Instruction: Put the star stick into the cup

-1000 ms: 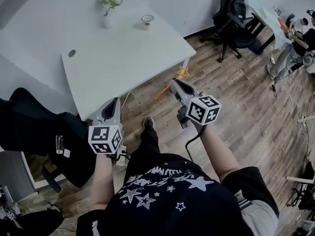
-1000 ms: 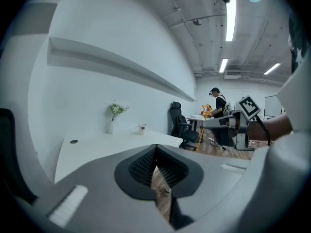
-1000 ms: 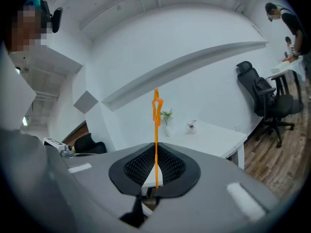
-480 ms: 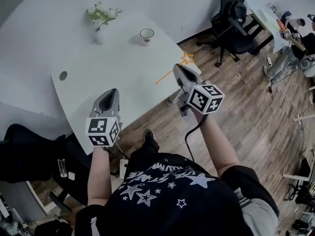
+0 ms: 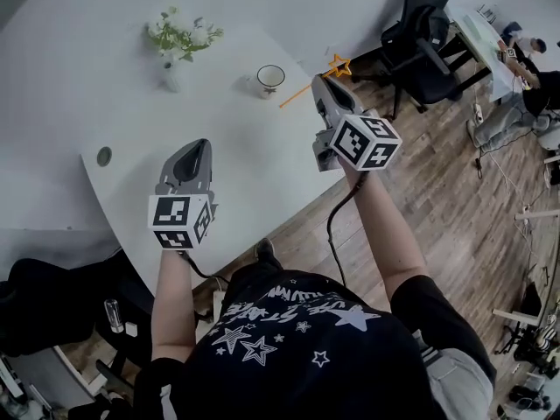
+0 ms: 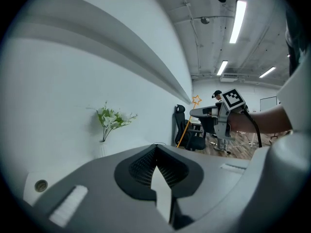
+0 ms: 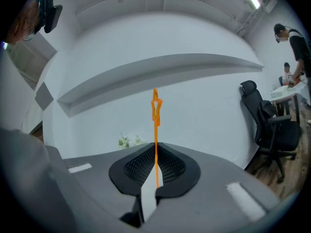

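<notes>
In the head view the white cup [image 5: 270, 79] stands on the white table [image 5: 254, 173], toward its far edge. My right gripper [image 5: 320, 82] is shut on the thin orange star stick [image 5: 296, 96], just right of the cup. The stick lies slantwise, its star [image 5: 339, 66] up to the right and its plain end low, close to the cup. The right gripper view shows the stick [image 7: 156, 130] rising from the right gripper [image 7: 155, 149] with the star on top. My left gripper [image 5: 194, 150] hangs shut and empty over the table's middle. The left gripper [image 6: 156, 152] view shows the stick [image 6: 185, 128] too.
A white vase with green and white flowers [image 5: 173, 49] stands left of the cup. A round cable hole [image 5: 104, 156] sits near the table's left end. Black office chairs [image 5: 422, 33] stand on the wooden floor at right, with people at a desk [image 5: 516, 55] beyond.
The view has closed in on the table. Both grippers have come from over the floor to over the tabletop, and the right one has carried the star stick up beside the cup.
</notes>
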